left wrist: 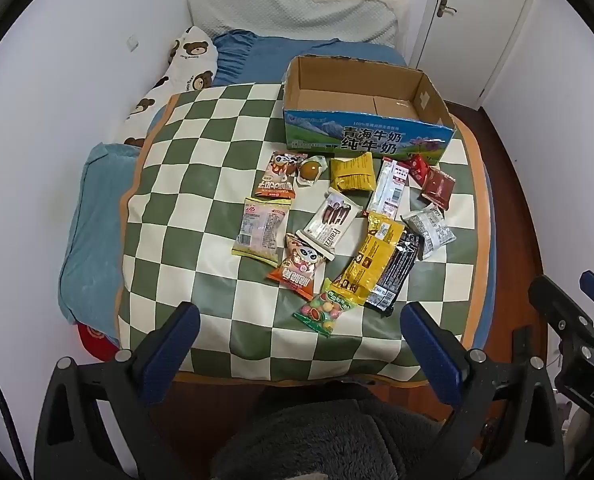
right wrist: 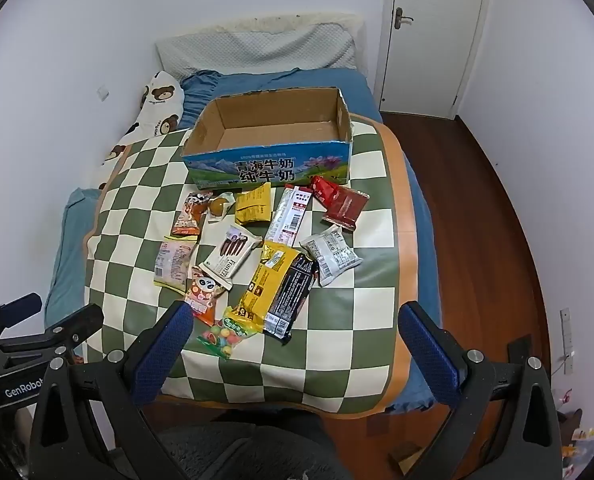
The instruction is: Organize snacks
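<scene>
An empty open cardboard milk box (left wrist: 377, 136) (right wrist: 273, 168) stands at the far side of a green-and-cream checked mat (left wrist: 201, 184) (right wrist: 337, 320) on the bed. Several snack packets lie loose in front of it: a yellow packet (left wrist: 373, 260) (right wrist: 265, 284), a black packet (left wrist: 397, 276) (right wrist: 291, 300), a Franzzi wafer pack (left wrist: 331, 220) (right wrist: 229, 258), a candy bag (left wrist: 321, 312) (right wrist: 221, 336), red packets (left wrist: 437, 188) (right wrist: 345, 206). My left gripper (left wrist: 299, 332) is open and empty above the mat's near edge. My right gripper (right wrist: 295, 332) is open and empty, hovering just short of the candy bag.
The bed has a blue sheet (left wrist: 89, 208) (right wrist: 421, 216), a bear-print pillow (left wrist: 189, 60) (right wrist: 157, 100) and a white pillow at the head (left wrist: 297, 12). White walls enclose the left. A wooden floor (right wrist: 497, 208) and a door (right wrist: 429, 32) lie to the right.
</scene>
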`<state>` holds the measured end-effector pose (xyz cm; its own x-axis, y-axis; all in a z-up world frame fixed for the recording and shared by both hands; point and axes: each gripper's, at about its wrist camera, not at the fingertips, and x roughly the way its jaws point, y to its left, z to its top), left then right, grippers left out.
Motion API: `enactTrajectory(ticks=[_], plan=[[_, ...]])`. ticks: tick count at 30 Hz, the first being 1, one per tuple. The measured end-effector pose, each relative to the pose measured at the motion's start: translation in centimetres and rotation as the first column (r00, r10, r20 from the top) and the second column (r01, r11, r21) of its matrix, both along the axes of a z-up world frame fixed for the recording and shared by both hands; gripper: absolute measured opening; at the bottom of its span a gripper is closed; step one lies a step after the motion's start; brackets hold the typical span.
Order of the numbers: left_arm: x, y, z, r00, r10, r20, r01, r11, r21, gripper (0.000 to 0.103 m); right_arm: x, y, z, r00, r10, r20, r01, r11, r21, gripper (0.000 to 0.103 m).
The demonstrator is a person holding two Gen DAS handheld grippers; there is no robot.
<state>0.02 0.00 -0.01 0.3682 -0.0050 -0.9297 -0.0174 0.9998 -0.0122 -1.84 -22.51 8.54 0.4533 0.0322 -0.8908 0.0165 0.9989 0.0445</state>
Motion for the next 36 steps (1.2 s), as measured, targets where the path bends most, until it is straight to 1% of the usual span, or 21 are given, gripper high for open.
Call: enactTrajectory(ticks=[19,22,24,36], plan=[[-0.05,0.01,0.04,1.000,0.000,0.005,0.000,1.000,-0.002,0.103,-0.21,0.04,0.01,1.000,0.002,-0.001,-0.002,1.000,-0.001,0.103],[-0.08,0.00,0.06,1.000,-0.001,0.005,0.001,1.000,-0.003,0.103,-0.28,0.02,0.46,1.000,0.001,-0.002,-0.001,1.000,-0.001,0.103],[-0.05,0.00,0.05,1.000,-0.001,0.005,0.001,1.000,-0.003,0.103,-0.41,-0.02,-0.15,1.000,0.001,-0.001,-0.001,1.000,-0.002,0.103],[-0.06,0.03,0.07,1.000,-0.007,0.007,0.007,1.000,-0.002,0.103,-0.45,-0.11,0.08,1.000,0.004,-0.005,-0.004,1.000,0.000,0.103]])
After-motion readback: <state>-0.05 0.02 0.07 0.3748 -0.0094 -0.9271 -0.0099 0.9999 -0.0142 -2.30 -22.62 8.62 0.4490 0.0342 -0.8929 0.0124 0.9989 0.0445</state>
